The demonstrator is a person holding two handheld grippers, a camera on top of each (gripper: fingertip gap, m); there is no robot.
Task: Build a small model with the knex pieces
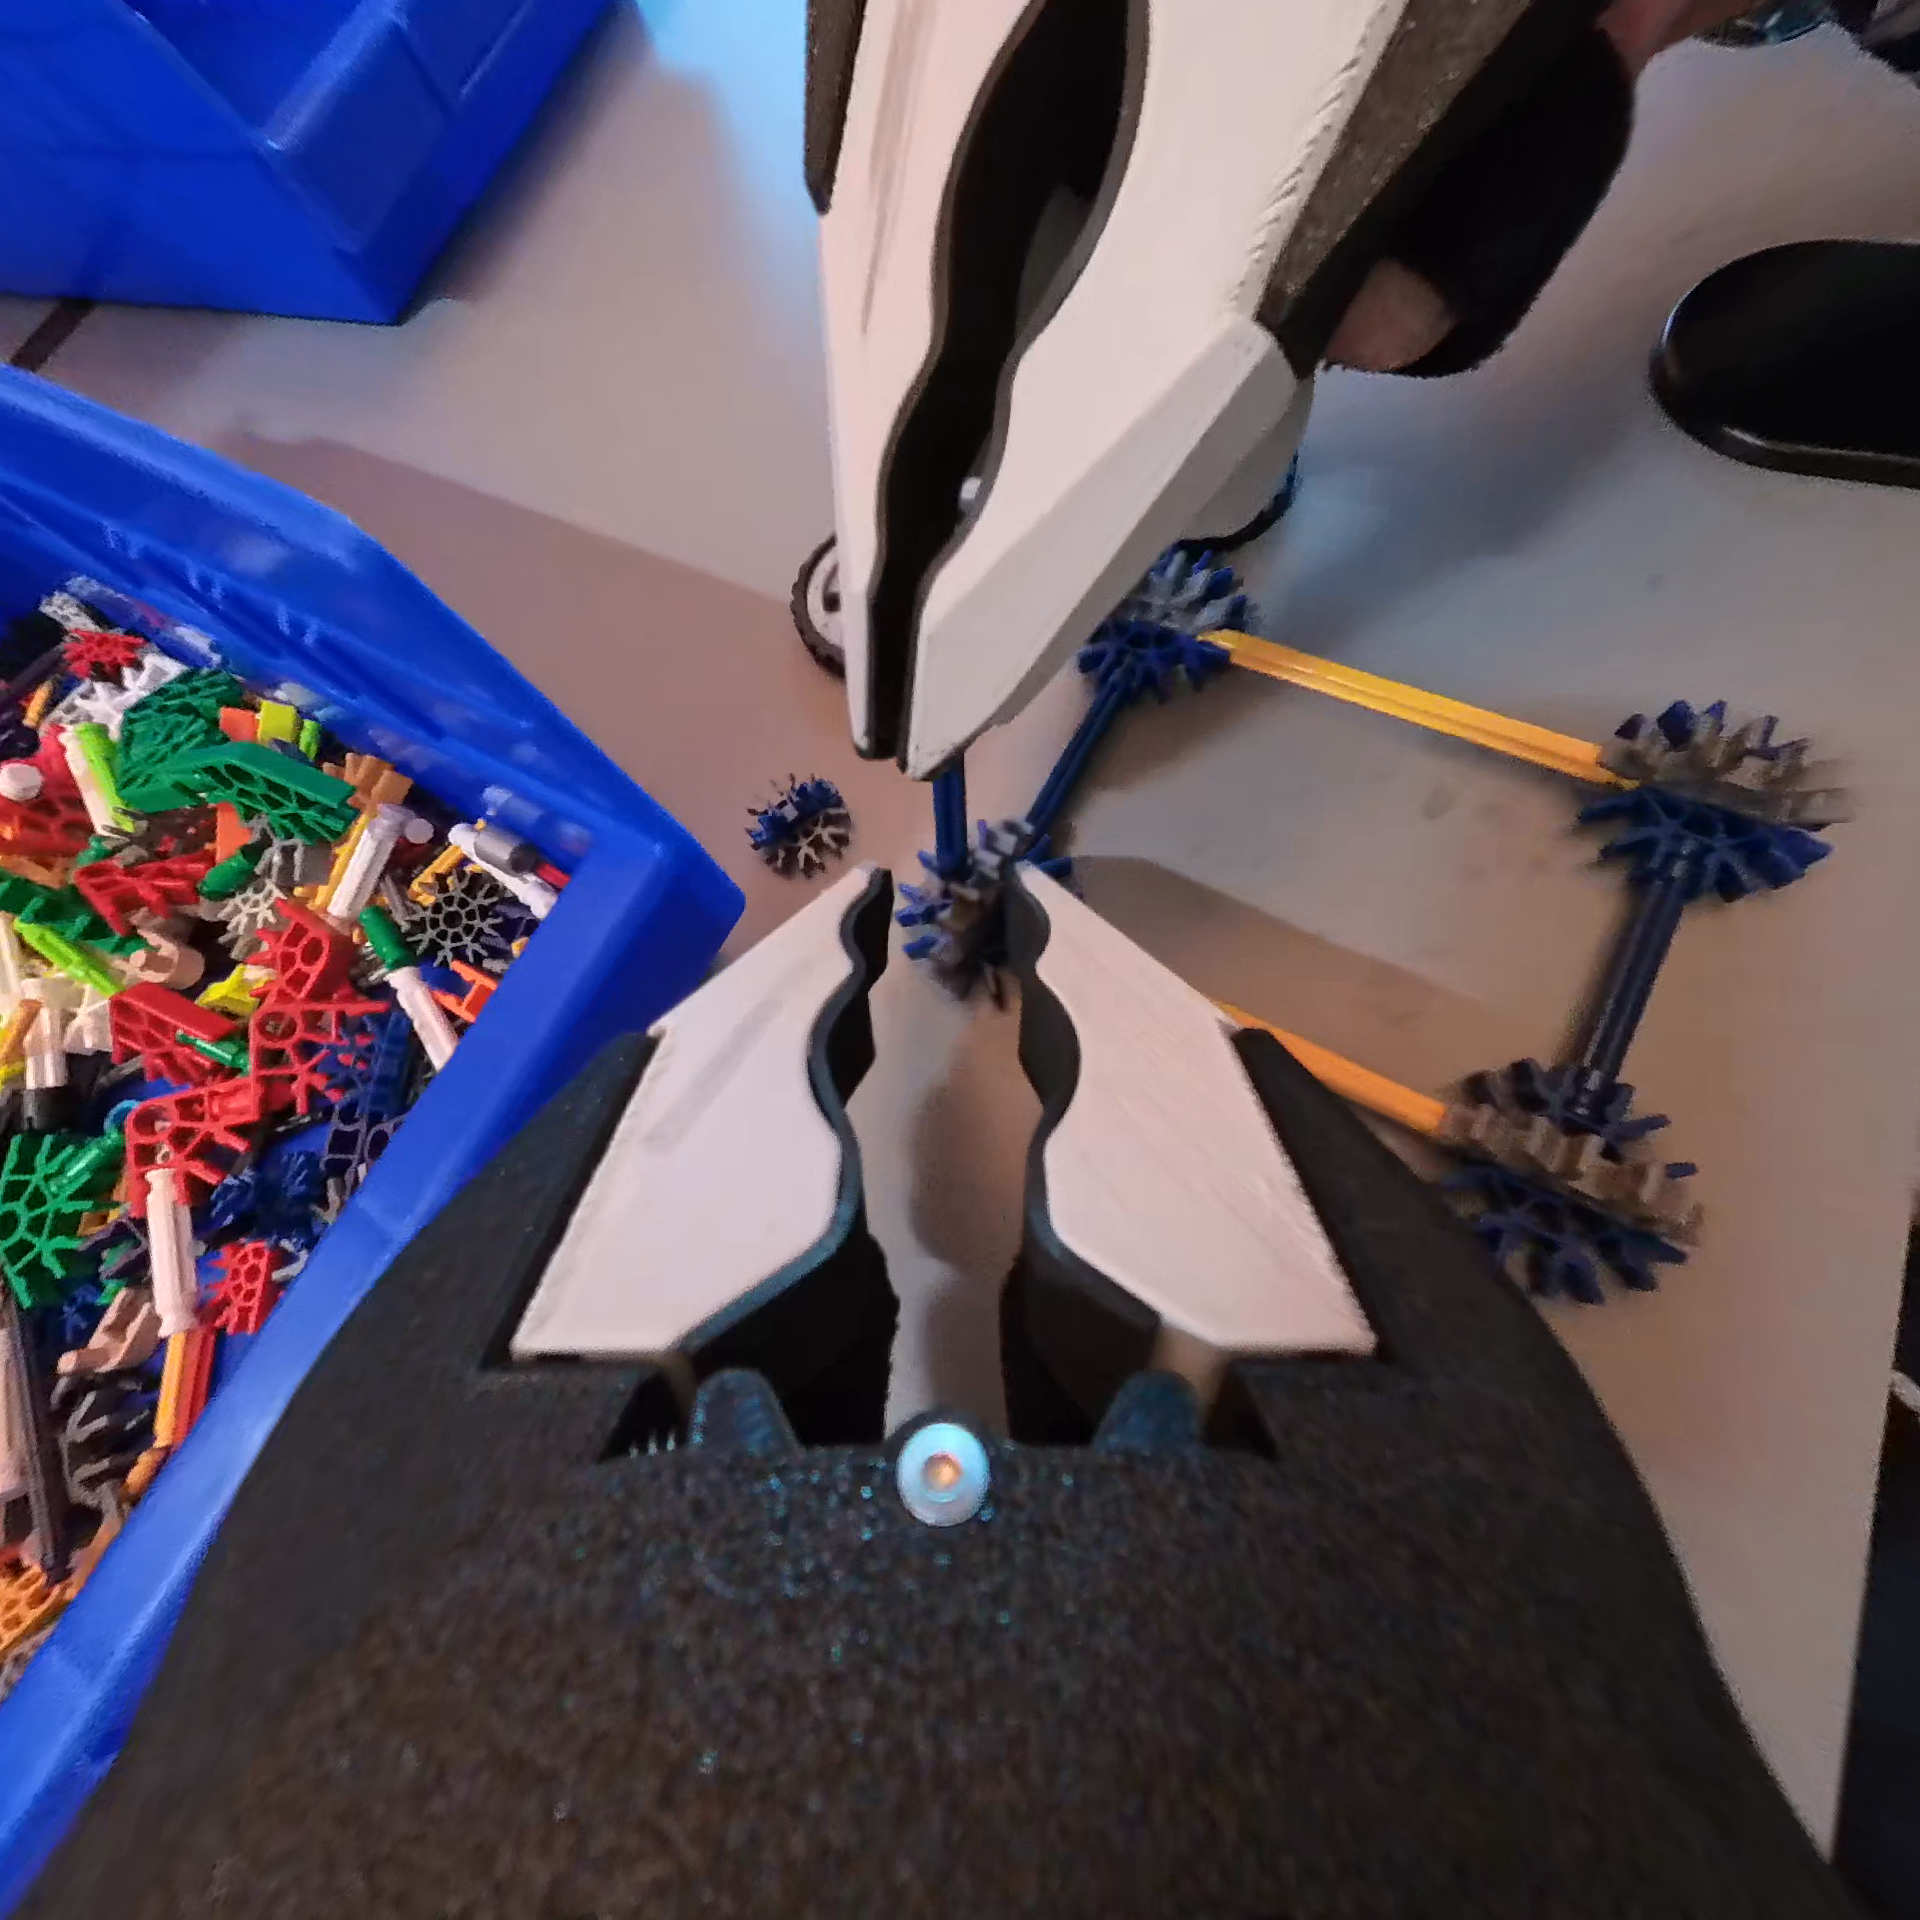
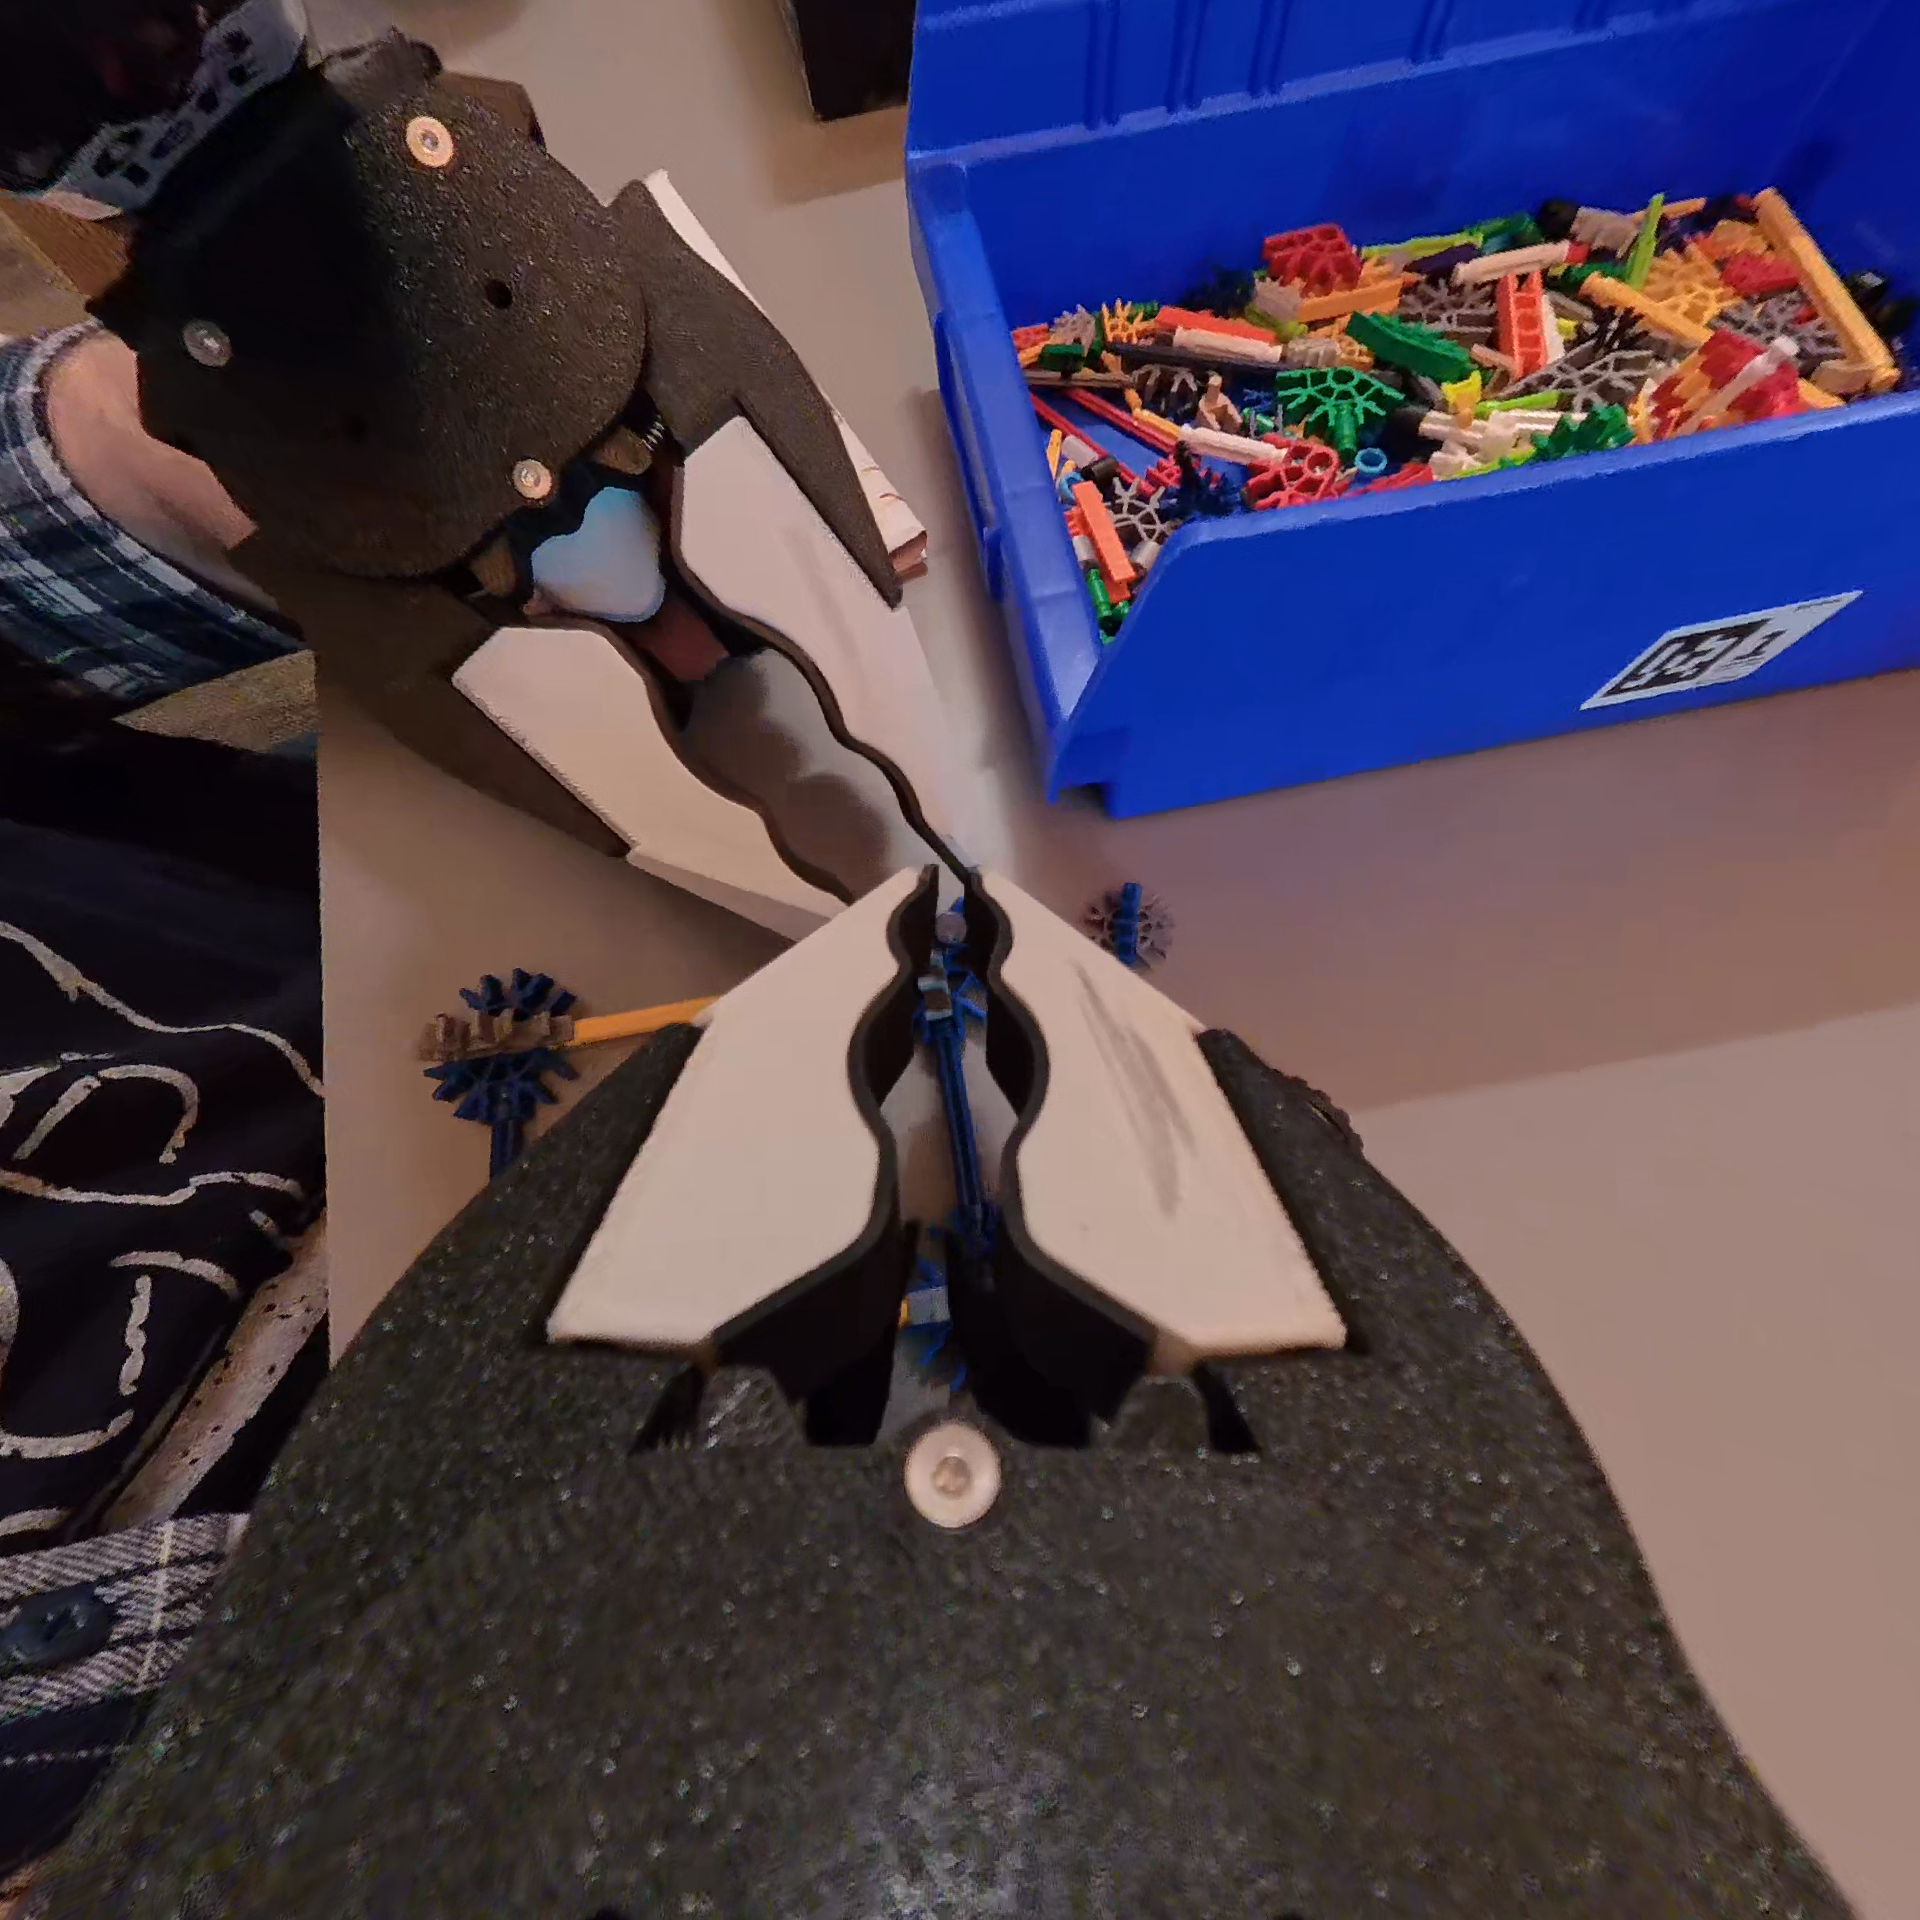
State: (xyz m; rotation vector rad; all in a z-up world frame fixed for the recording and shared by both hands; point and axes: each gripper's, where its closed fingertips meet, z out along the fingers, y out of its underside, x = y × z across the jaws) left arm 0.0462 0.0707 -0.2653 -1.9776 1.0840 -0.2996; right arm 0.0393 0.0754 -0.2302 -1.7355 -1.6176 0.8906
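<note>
My left gripper [image 1: 956, 888] is closed on a blue-and-grey spiky connector [image 1: 961, 940], the near-left corner of a flat rod frame. The frame has yellow rods [image 1: 1403, 707], dark blue rods [image 1: 1631, 977] and connector pairs [image 1: 1714, 790] at its corners. My right gripper [image 1: 899, 758] comes down from above, shut on a short blue rod [image 1: 951, 821] whose lower end meets that connector. In the right wrist view my right gripper [image 2: 951, 888] covers the joint. The left gripper [image 2: 894, 868] reaches in from the upper left. A frame rod [image 2: 961, 1122] shows through the finger gap.
A loose blue-and-grey connector [image 1: 800, 826] lies on the table beside the joint. A blue bin [image 1: 644, 935] full of mixed coloured pieces stands left; it also shows in the right wrist view [image 2: 1351, 623]. A second blue bin [image 1: 260, 156] is behind. A small wheel [image 1: 821, 613] lies behind the right gripper.
</note>
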